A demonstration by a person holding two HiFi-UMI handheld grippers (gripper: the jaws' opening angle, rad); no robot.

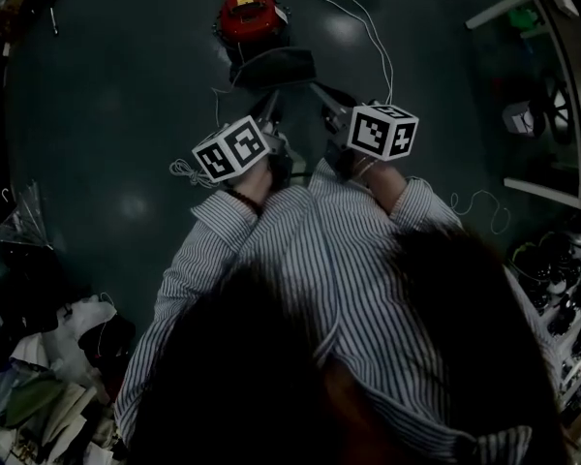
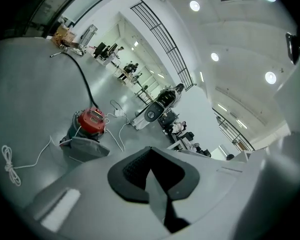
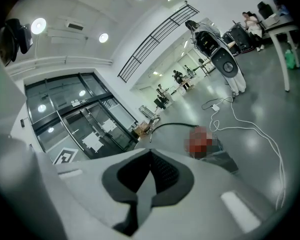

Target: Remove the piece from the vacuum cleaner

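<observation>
We held the left hand-held gripper (image 2: 151, 159) and right hand-held gripper (image 3: 150, 156) pressed together, empty, near the vacuum cleaner (image 1: 249, 15) on the far floor (image 1: 107, 95), apparently mid-approach; next, jaws would need spreading round its grey piece (image 1: 271, 67).
</observation>
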